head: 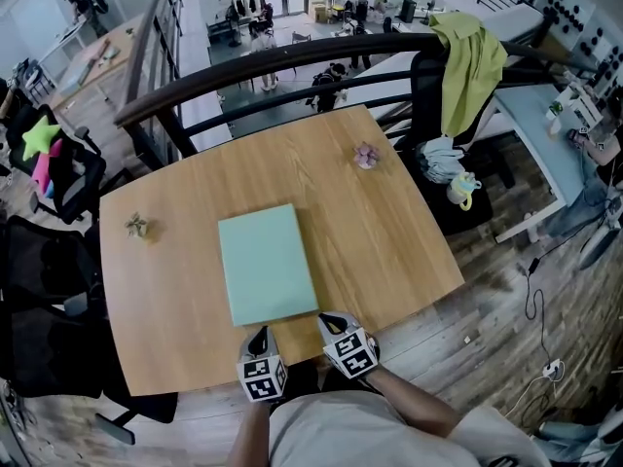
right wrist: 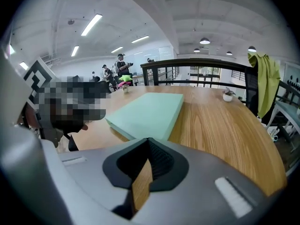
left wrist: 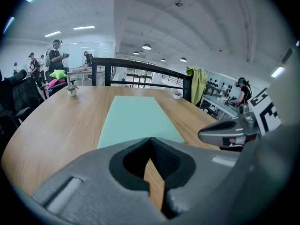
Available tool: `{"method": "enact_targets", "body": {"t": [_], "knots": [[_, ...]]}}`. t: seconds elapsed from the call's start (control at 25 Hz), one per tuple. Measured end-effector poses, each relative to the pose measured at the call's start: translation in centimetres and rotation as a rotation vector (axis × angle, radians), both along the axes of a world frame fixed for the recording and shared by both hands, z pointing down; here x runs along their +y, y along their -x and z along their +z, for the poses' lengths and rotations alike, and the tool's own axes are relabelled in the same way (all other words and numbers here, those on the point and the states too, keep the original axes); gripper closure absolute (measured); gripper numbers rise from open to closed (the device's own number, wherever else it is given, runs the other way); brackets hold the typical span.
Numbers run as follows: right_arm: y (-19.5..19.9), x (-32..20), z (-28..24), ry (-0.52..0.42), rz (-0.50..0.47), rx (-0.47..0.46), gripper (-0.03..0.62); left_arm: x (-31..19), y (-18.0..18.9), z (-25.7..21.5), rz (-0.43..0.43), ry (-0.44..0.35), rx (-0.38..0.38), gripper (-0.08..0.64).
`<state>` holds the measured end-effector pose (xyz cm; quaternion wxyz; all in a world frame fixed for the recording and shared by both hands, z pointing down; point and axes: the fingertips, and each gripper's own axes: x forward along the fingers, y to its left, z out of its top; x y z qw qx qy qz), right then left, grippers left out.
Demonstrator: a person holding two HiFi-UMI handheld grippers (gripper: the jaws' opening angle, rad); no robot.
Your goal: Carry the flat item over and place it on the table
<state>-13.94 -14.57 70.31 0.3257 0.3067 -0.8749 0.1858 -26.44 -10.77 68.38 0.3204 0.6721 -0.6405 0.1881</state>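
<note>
A black railing (head: pixel 292 56) runs past my worktop (head: pixel 389 251), a yellow-green cloth (head: pixel 472 61) over it. I see black chairs (head: pixel 44 290) on the wood floor (head: pixel 487 329) and long lights (right wrist: pixel 91 25) above.

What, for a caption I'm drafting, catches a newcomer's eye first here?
A pale green pad lies flat in the middle of the wooden table. At the table's near edge the left gripper and right gripper hover shut and empty. A yellow-green cloth hangs beyond the far right corner.
</note>
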Motion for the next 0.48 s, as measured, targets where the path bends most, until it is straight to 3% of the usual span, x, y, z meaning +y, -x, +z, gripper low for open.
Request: {"method": "enact_targets", "body": {"t": [0.28,0.48], "knots": [[0.3,-0.7,-4.5,-0.103,0.007,-0.061,0.581,-1.1,-0.3,-6.0,-0.036,-0.163,-0.062,0.557],[0.6,-2.1,-8.8,-0.225,0.004,-0.081,0.581,-2.7,-1.0,-9.5,-0.036,-0.254,-0.027,0.558]]}}
